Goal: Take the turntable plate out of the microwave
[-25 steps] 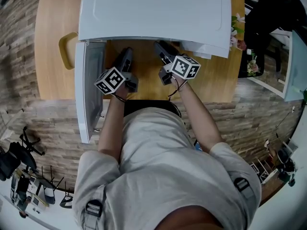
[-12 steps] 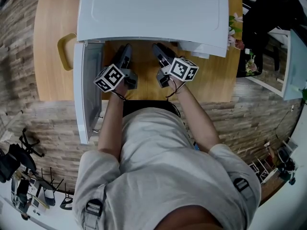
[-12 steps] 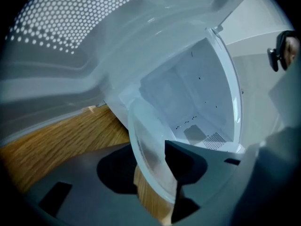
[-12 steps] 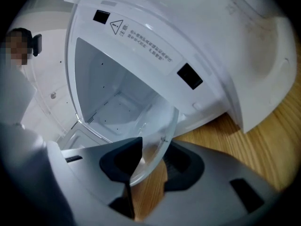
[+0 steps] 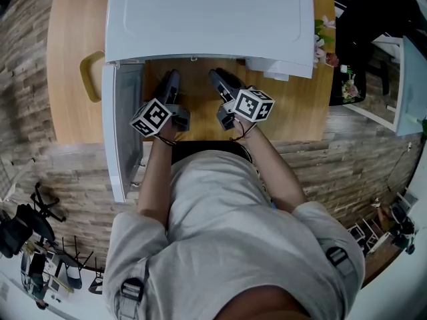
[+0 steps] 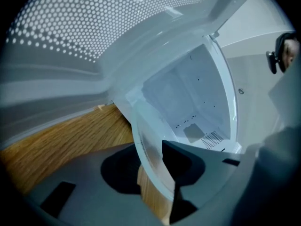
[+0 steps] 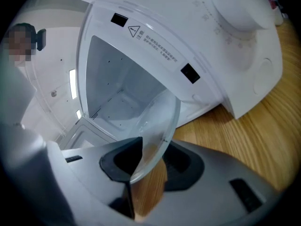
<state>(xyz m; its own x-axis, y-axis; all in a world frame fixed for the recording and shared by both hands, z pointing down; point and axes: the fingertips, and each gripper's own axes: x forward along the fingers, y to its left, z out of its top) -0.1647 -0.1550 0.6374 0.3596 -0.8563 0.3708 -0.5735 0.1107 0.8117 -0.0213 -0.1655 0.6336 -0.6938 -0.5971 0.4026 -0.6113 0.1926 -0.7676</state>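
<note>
At the far left of the white microwave [image 5: 210, 15], its door [image 5: 123, 132] stands swung wide. That leaves the mouth of the cavity free for both tools to work side by side above the desk [image 5: 73, 105]. Next comes the left gripper [image 5: 171, 80]: its fingers [image 6: 188, 161] have just been closing and pinch the rim of the clear glass turntable plate [image 6: 149, 147], drawn narrow on its thin edge. The plate sits between the two tools at the microwave's mouth, raised off the cavity floor, with the desk's wood showing through the glass. Whether its far edge has cleared the opening I cannot tell. Gripping the rim at two spots is, I judge, what keeps so wide and slippery a disc from tipping. On the right, the right gripper [image 5: 218, 79] mirrors this: its fingers [image 7: 117, 161] have likewise been closing and clamp the rim's other side.
</note>
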